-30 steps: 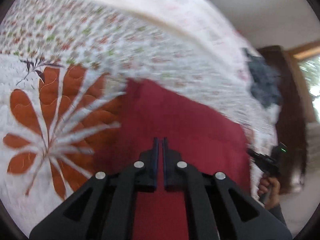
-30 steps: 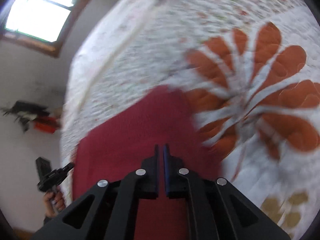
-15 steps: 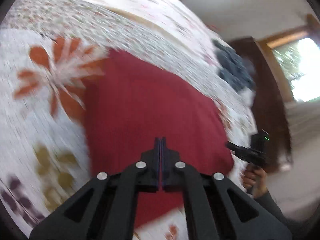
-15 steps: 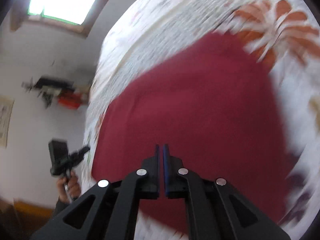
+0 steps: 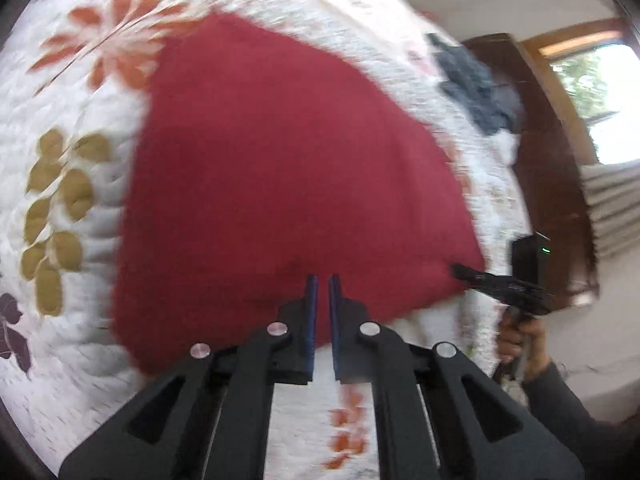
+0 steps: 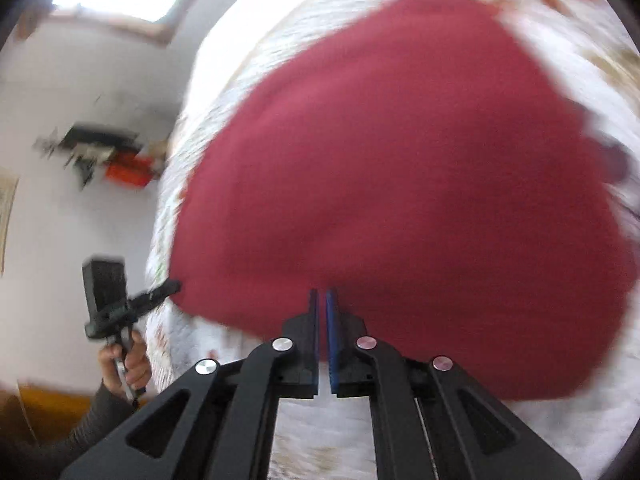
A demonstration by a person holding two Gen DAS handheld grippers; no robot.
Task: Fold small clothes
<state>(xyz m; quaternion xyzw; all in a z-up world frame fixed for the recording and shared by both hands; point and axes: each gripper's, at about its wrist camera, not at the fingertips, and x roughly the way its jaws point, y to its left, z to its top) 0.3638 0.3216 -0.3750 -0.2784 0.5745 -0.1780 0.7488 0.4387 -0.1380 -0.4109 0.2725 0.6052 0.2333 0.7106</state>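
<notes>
Two handheld grippers over one dark red cloth garment [image 5: 288, 176], spread flat on a white floral quilted bedspread [image 5: 68, 216] for folding. Left gripper [image 5: 323, 280]: jaws slightly parted, empty. Right gripper [image 6: 321, 294]: jaws nearly together, empty. Both seemingly released.

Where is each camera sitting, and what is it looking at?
Left wrist: sits on the left gripper, looks along its fingers at the red cloth on the flowered bedspread; the right gripper and the hand holding it show at the right edge.
Right wrist: sits on the right gripper, looks over the red cloth; the left gripper shows at the left edge.
Shared: the cloth, the bedspread, the other gripper.
</notes>
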